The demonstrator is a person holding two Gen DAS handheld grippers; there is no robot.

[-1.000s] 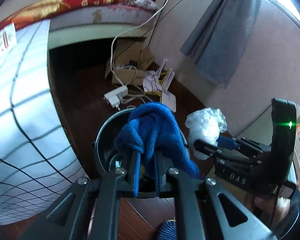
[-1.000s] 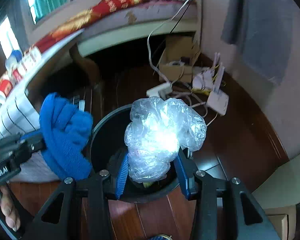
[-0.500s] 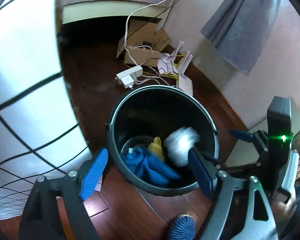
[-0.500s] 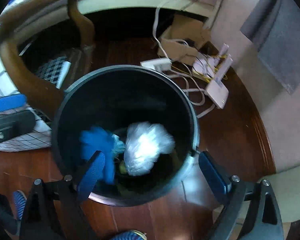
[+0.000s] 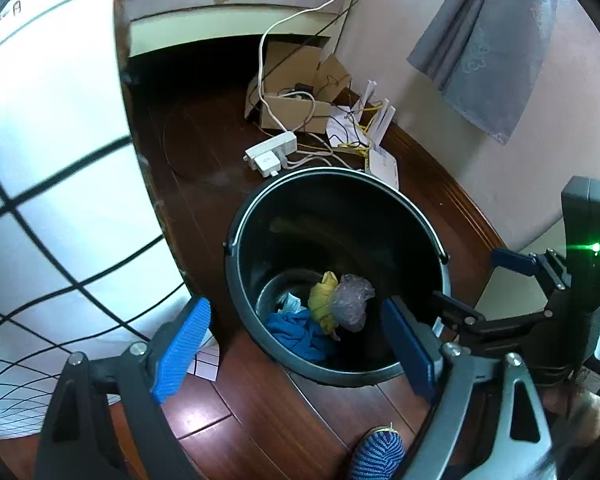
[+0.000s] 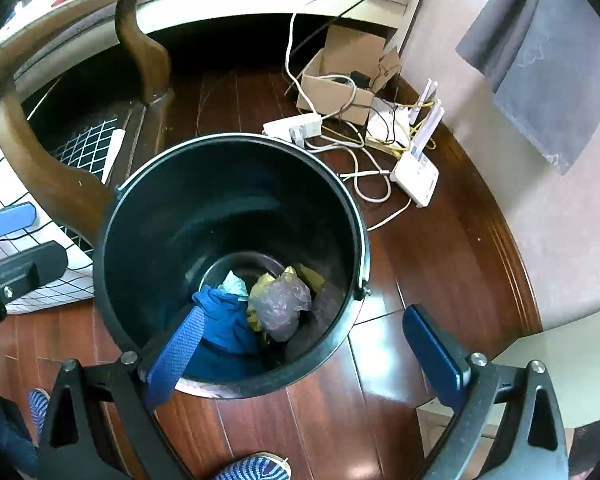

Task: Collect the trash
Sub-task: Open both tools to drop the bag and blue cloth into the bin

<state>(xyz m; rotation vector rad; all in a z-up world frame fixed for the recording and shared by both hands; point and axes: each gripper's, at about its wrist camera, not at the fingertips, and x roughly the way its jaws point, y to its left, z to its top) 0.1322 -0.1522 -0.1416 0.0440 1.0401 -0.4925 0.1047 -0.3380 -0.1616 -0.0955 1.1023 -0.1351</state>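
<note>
A black bin (image 5: 340, 174) (image 6: 236, 138) stands on the dark wood floor. At its bottom lie a blue cloth (image 5: 300, 332) (image 6: 228, 320), a crumpled clear plastic bag (image 5: 352, 300) (image 6: 280, 300), a yellow scrap (image 5: 324, 292) and a bit of white paper (image 6: 234, 282). My left gripper (image 5: 294, 312) hangs over the bin's near rim, its jaws opening with nothing held between them. My right gripper (image 6: 304, 316) hovers over the rim too, jaws opening and holding nothing. Each shows at the edge of the other's view: right gripper (image 5: 476, 280), left gripper (image 6: 24, 236).
Behind the bin lie a white power strip (image 5: 272, 156) (image 6: 296, 126), tangled cables, a white router (image 6: 416, 176) and an open cardboard box (image 5: 296, 92). A curved wooden table leg (image 6: 60, 184) and a white checked cloth (image 5: 60, 160) crowd the left. A striped shoe (image 5: 380, 452) is near.
Both grippers opened above the bin and sank toward it. The blue cloth left the left jaws and the plastic bag left the right jaws; both now lie at the bin's bottom.
</note>
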